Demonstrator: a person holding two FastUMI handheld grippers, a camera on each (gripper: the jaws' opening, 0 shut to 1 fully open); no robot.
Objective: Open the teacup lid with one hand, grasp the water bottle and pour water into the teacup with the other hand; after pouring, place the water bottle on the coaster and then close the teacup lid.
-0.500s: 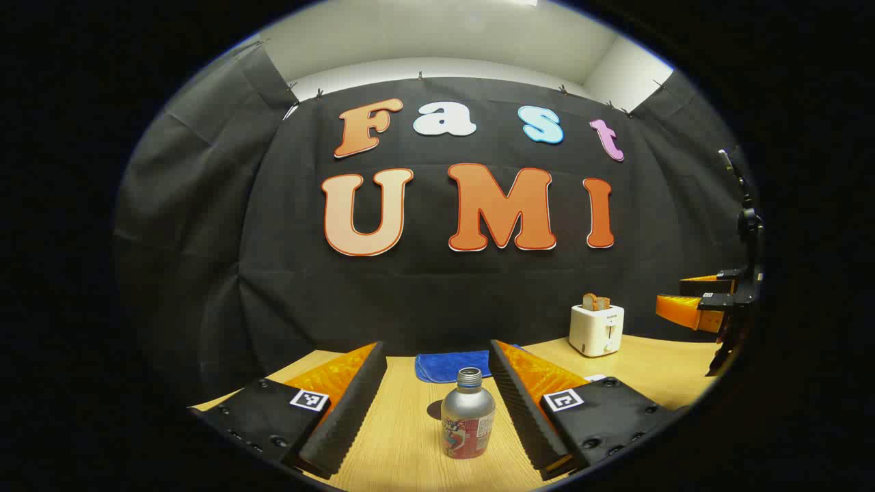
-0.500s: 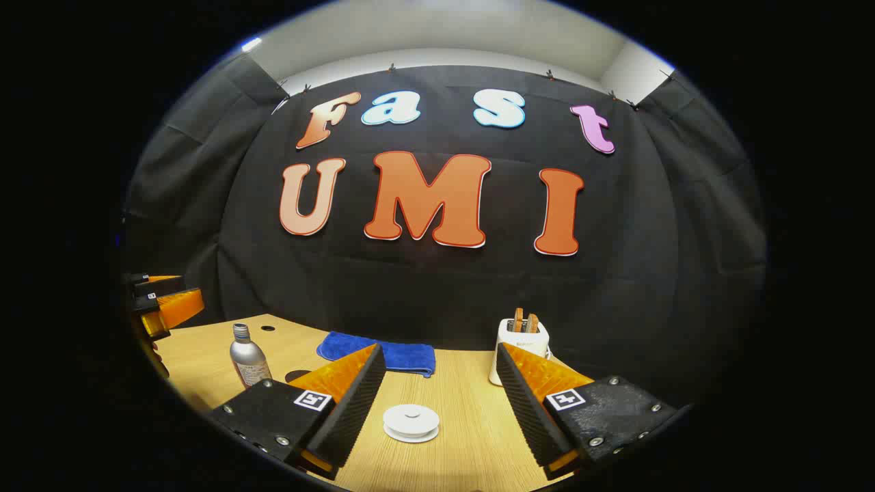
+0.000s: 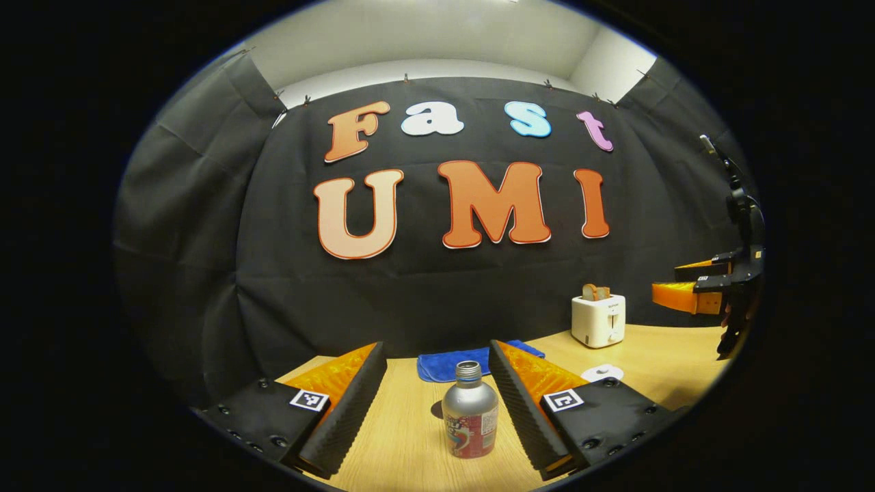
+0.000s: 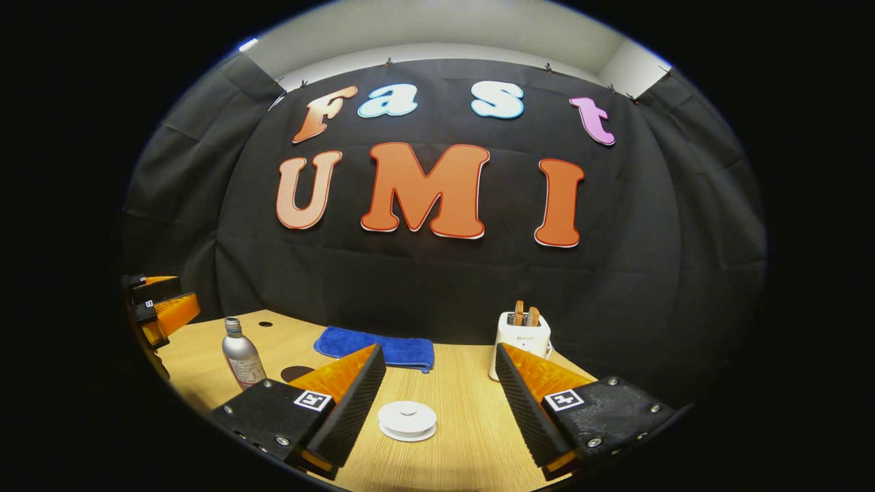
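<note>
- Your left gripper (image 3: 437, 393) has its fingers spread wide, with the water bottle (image 3: 469, 419) standing upright on the tabletop (image 3: 403, 437) between them, nearer the right finger and touching neither.
- Your right gripper (image 4: 437, 393) is equally wide, holding nothing; the teacup lid (image 4: 407, 418) sits low and white on the tabletop just ahead, between its fingers.
- The step in hand looks like the double approach: lid first, then bottle.
- Bring the right fingers down to straddle the small knob on the lid, and close on that rather than the broad rim, which looks too flat to pinch well.
- Centre the bottle before closing the left fingers; grip the body below the shoulder, since the bottle's open neck is narrow and a high hold could tip it.
- The dark round patch (image 4: 296, 373) beside the bottle in the right gripper view may be the coaster; I can't be sure.
- The blue cloth (image 4: 376, 348) and toaster (image 4: 521, 342) stand farther back, out of your path.
- Against half a second ago: both views have tilted slightly, the bottle sits a little lower and closer between the left fingers, the lid has crept nearer the right ones, and in the left gripper view the lid (image 3: 601, 372) now peeks past the right finger.
</note>
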